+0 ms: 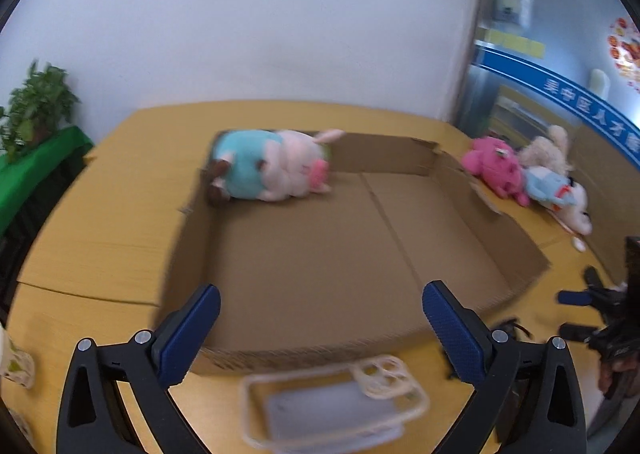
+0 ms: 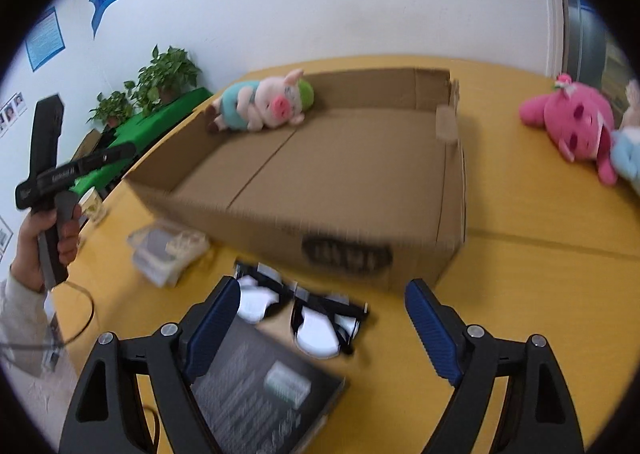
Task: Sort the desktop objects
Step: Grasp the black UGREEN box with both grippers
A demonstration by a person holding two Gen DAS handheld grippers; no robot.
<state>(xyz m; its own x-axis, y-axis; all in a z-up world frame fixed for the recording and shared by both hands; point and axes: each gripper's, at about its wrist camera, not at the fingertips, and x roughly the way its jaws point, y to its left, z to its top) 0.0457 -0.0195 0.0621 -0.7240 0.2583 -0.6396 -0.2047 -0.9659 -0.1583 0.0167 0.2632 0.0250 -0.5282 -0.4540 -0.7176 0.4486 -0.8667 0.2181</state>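
Note:
A shallow open cardboard box sits on the yellow table. A pig plush in a teal shirt lies in its far left corner. My left gripper is open and empty over the box's near wall, above a clear phone case. My right gripper is open and empty above black glasses and a dark booklet in front of the box. A pink plush and a blue and white plush lie right of the box.
Potted plants stand on a green-covered stand to the left of the table. A small cup stands near the table's left edge. A white wall is behind. A thin cable loops at the left edge.

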